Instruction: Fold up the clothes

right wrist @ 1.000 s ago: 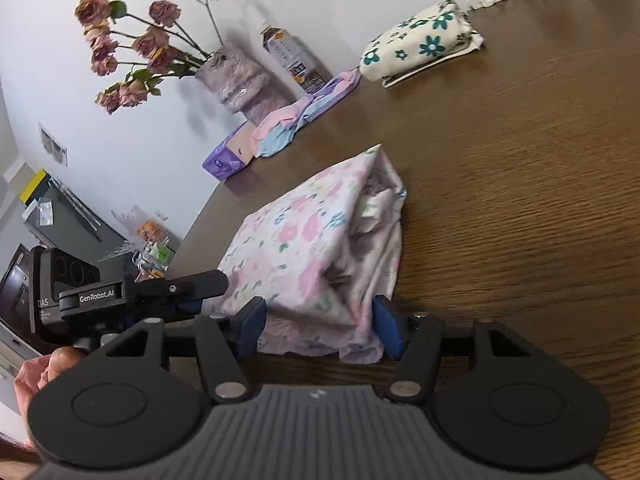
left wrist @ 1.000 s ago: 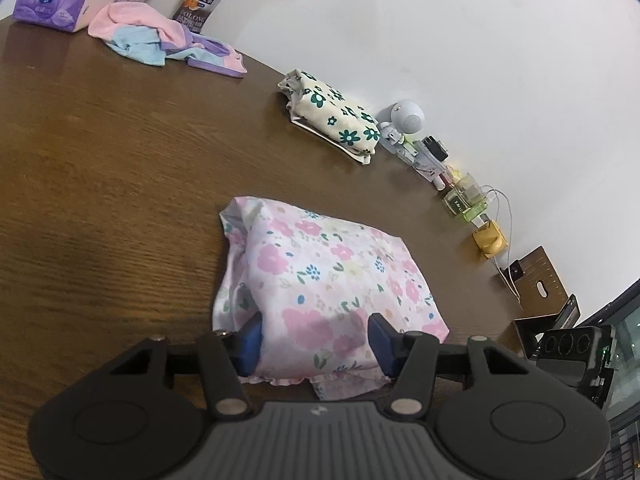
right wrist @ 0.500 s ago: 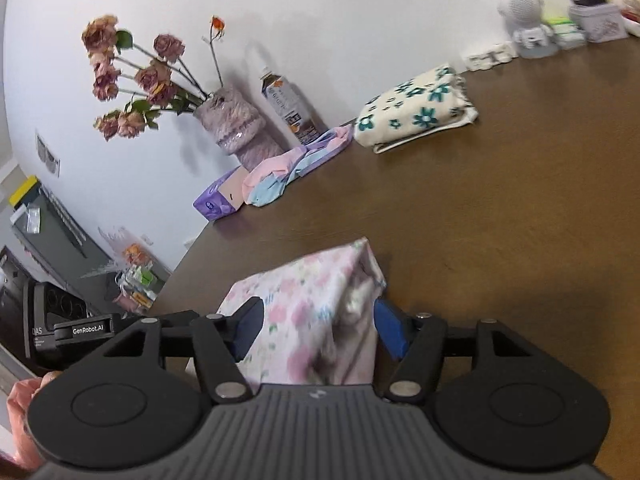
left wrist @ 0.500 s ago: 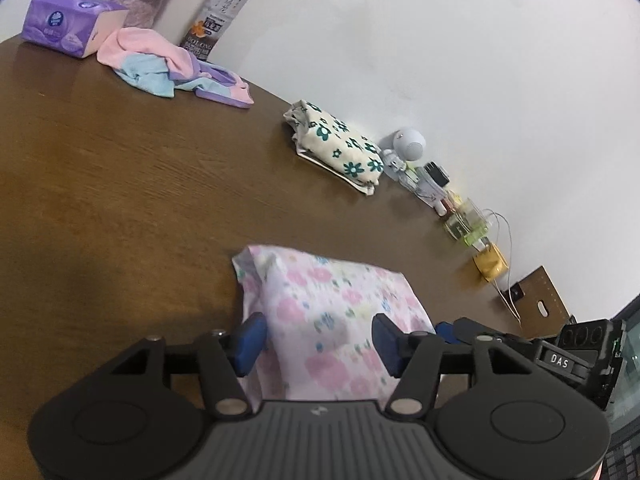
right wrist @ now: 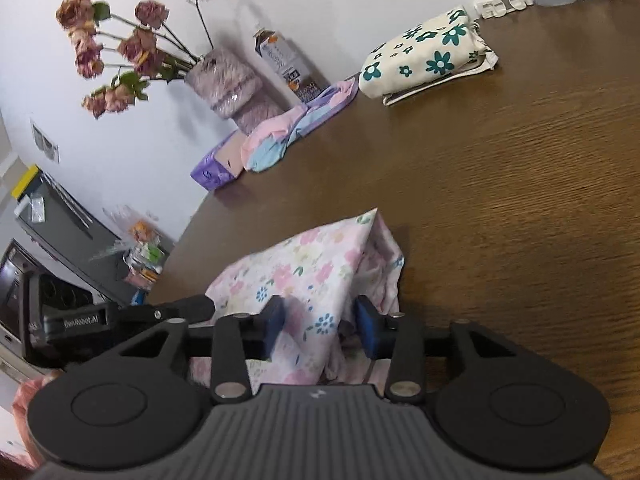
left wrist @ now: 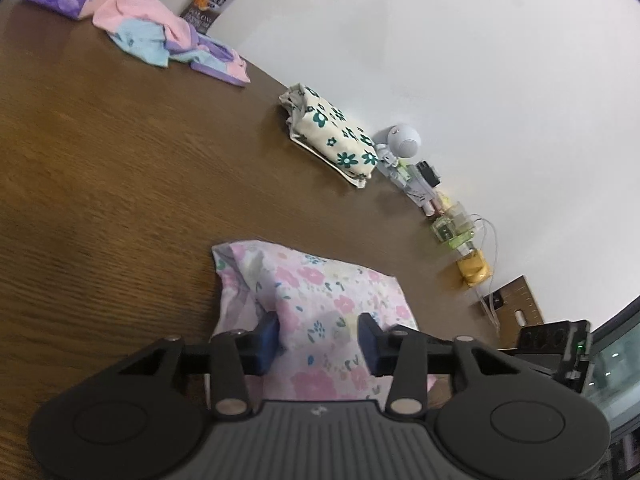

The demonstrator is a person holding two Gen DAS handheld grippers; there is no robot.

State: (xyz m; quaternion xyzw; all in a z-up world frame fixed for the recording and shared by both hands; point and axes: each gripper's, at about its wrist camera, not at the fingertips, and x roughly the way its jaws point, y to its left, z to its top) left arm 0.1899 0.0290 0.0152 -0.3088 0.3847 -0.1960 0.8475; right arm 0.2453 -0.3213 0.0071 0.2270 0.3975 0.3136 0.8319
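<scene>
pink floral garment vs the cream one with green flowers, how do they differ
The pink floral garment is pale pink with small pastel blooms; the cream garment carries bold dark green flowers. The pink one lies near, loosely bundled with a raised corner, between the open left tongs and open right tongs; the cream one sits by the wall as a tight, neat packet, untouched. Both are floral fabric resting on the brown table.

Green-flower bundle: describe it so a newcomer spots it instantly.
Follow the brown table to its far edge along the white wall. The bundle lies there, folded, between the pastel garment and a white figurine. Only it is cream with dark green flowers.
</scene>
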